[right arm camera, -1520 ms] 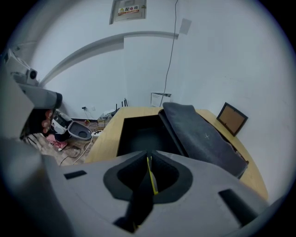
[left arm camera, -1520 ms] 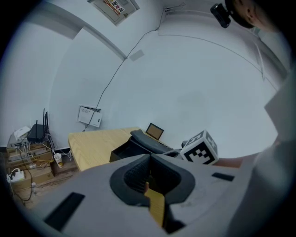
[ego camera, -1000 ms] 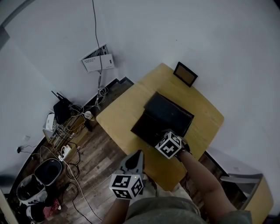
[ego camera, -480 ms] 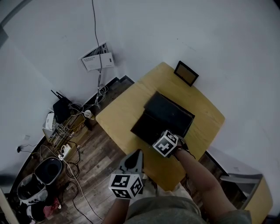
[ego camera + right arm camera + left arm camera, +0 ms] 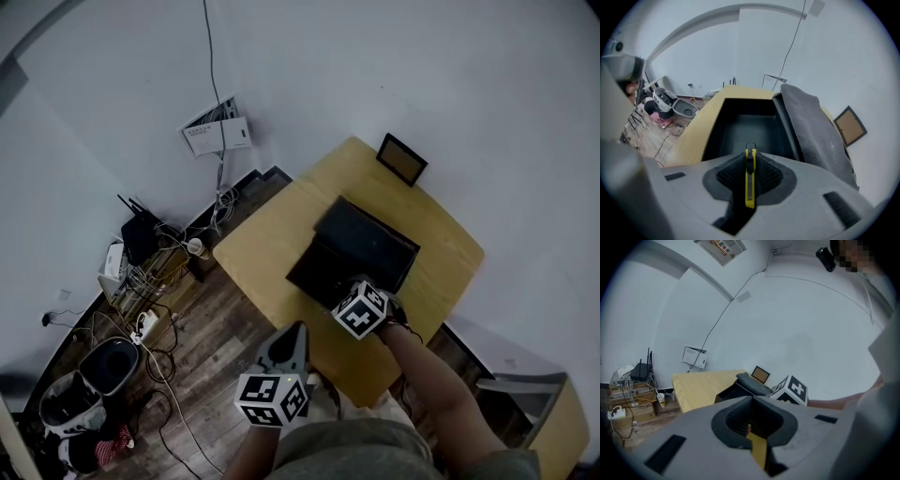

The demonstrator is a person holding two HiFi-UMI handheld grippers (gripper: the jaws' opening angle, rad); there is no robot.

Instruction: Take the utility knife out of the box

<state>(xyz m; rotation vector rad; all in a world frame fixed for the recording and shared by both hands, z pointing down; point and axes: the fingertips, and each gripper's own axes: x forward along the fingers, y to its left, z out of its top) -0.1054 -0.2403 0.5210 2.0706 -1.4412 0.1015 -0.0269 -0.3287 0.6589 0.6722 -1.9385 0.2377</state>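
A black box [image 5: 314, 272] stands open on the wooden table [image 5: 258, 248], its lid [image 5: 367, 239] folded back. My right gripper [image 5: 349, 289] reaches steeply down into the box. In the right gripper view its jaws are closing, and the pads [image 5: 766, 176] press both sides of the yellow utility knife [image 5: 750, 183], which stands on edge above the box's dark floor [image 5: 750, 129]. My left gripper [image 5: 298, 328] hovers off the table's near edge with its jaws together [image 5: 751, 399], nothing between them. From the left gripper view the box [image 5: 727, 393] and the right gripper's marker cube [image 5: 792, 390] are visible.
A small framed picture [image 5: 401, 158] stands at the table's far corner. The grey-lined lid [image 5: 811, 126] leans at the box's right. On the wooden floor to the left lie cables, routers [image 5: 139, 239] and a bin [image 5: 105, 366].
The right gripper's marker cube shifted only slightly over the box's near end. The left gripper has stayed where it was.
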